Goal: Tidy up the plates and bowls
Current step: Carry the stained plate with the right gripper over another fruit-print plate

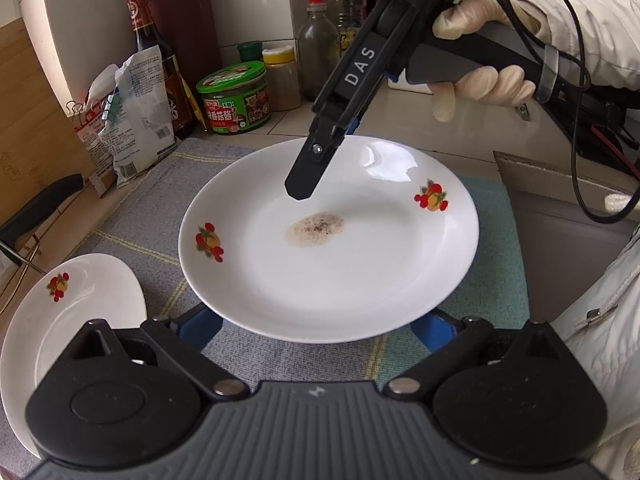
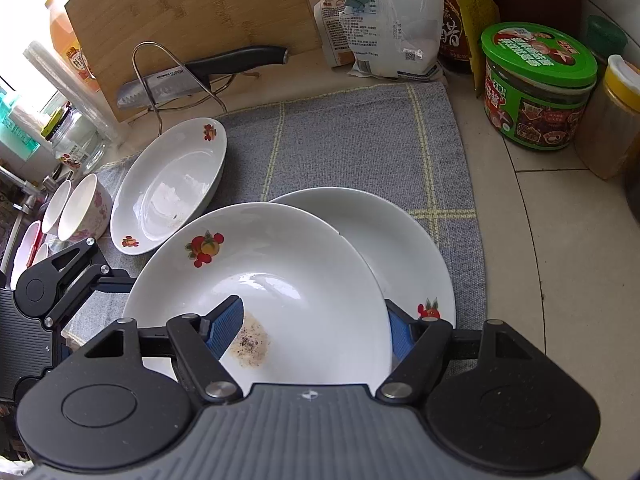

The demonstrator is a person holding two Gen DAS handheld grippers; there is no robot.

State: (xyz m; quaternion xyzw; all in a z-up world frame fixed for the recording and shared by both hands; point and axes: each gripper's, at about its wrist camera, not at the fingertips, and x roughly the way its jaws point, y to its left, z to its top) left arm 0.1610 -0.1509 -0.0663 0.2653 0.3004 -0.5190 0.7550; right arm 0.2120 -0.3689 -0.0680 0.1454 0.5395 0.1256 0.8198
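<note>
Readable text: "DAS" on the right gripper [image 1: 316, 168] body, "SUPOR" on the knife [image 2: 168, 84] blade parked in the wire rack against the bamboo board [image 2: 192, 12]; the green-lidded jar [image 2: 536, 88] and white bag [image 2: 384, 20] had Chinese print too small to read. Right gripper came in from the upper right, angled down over the far rim of the stained plate [image 1: 328, 240], held in a gloved hand [image 1: 480, 80]. Its jaws were wide apart, one blue pad [image 2: 230, 330] inside the plate near the brown stain, the other outside the rim, not clamped. Left gripper [image 1: 320, 332] was open too, fingers spread under the plate's near edge; whether they touched it, I couldn't tell. The stained plate sat above the grey mat [image 2: 352, 140], overlapping a second plate [image 2: 408, 248]. A third plate [image 2: 172, 184] lay on the mat's left edge, with pink-flowered bowls [image 2: 80, 208] beside it.
</note>
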